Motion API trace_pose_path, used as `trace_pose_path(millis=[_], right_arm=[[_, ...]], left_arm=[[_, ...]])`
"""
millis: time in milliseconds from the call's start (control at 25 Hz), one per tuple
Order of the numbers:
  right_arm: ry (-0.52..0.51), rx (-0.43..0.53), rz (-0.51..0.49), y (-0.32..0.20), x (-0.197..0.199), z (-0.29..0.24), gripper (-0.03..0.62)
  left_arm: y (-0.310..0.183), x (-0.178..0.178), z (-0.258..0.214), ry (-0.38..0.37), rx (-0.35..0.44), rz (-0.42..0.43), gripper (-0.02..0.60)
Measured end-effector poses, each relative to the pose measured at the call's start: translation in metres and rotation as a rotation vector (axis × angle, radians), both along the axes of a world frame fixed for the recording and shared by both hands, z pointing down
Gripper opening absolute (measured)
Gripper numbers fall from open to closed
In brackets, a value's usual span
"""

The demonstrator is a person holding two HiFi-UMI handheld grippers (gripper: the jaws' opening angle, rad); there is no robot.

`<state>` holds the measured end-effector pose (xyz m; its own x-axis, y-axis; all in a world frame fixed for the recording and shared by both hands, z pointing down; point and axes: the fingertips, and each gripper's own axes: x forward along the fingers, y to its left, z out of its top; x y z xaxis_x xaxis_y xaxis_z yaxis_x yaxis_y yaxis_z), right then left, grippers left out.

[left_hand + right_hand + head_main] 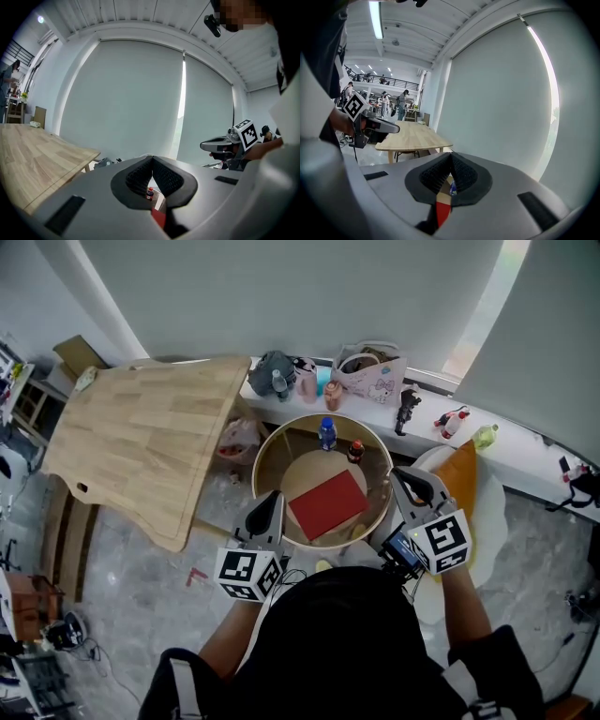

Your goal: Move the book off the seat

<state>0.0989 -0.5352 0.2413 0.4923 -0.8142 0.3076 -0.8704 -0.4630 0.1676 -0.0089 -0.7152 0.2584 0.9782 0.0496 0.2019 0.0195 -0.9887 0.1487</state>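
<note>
A red book (327, 504) lies flat on the round wooden seat (272, 452), near its front edge. Behind the book on the seat stand a blue bottle (326, 433) and a small dark bottle (355, 451). My left gripper (270, 499) hovers at the seat's front left rim, shut and empty. My right gripper (404, 477) is at the right rim, also shut and holding nothing. In the left gripper view the jaws (152, 162) meet, with the book (160, 218) showing below them. The right gripper's jaws (451, 159) are likewise together above the book (442, 211).
A large wooden table (141, 437) stands to the left. The window ledge behind the seat holds a pink bag (371, 373), cups and small items. An orange cushion (460, 480) lies on a white seat to the right. Cables trail on the floor.
</note>
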Motion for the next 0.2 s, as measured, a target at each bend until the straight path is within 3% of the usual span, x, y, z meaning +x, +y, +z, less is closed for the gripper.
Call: trace_pose_path(millis=[200], right_arm=[[-0.007, -0.004, -0.002, -0.0039, 0.0032, 0.0037, 0.013]], left_arm=[[0.0008, 0.0069, 0.0011, -0.001, -0.004, 0.010, 0.014]])
